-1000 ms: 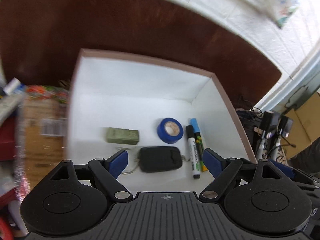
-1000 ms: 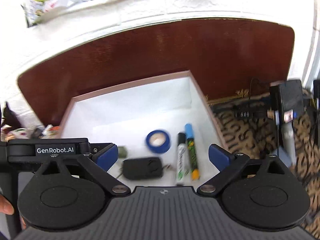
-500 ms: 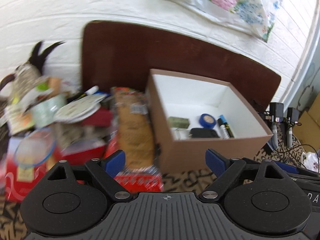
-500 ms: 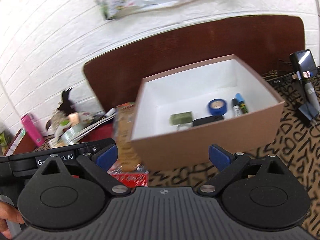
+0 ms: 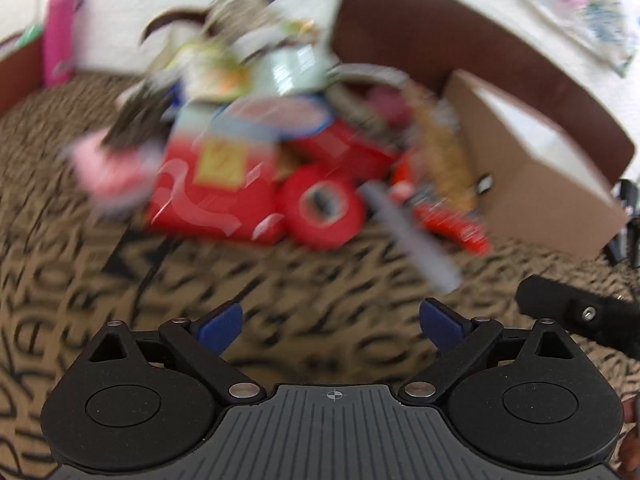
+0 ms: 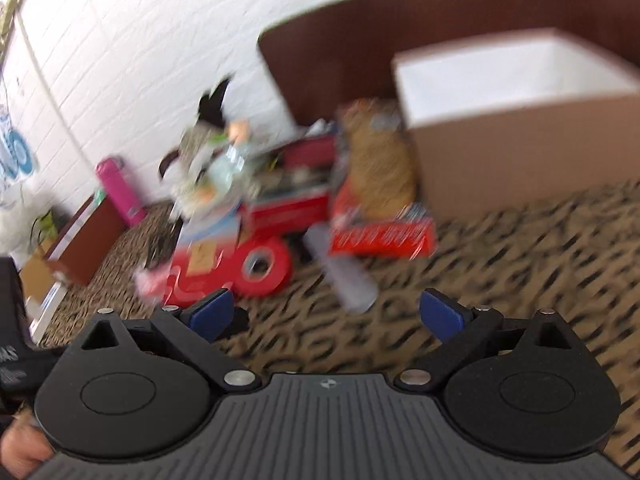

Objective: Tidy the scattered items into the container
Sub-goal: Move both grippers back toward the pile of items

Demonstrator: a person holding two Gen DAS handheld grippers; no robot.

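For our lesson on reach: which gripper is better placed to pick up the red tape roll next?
Probably the left gripper: the red tape roll lies straight ahead of its open jaws. From the right gripper, also open, it sits off to the left.

Box [image 6: 520, 152]: on the patterned cloth [image 6: 500, 280], right of the pile, in front of the headboard [image 6: 340, 48].
Snack packet [image 6: 376, 184]: leaning against the box's left wall.
Tape roll [image 5: 322, 208]: on the cloth at the pile's front edge, just right of the flat carton [image 5: 212, 196].
Flat stick-like item [image 5: 412, 240]: on the cloth, right of the tape roll, in front of the snack packet.
Bottle [image 5: 60, 36]: far left, well apart from the pile, against the wall [image 6: 120, 40].
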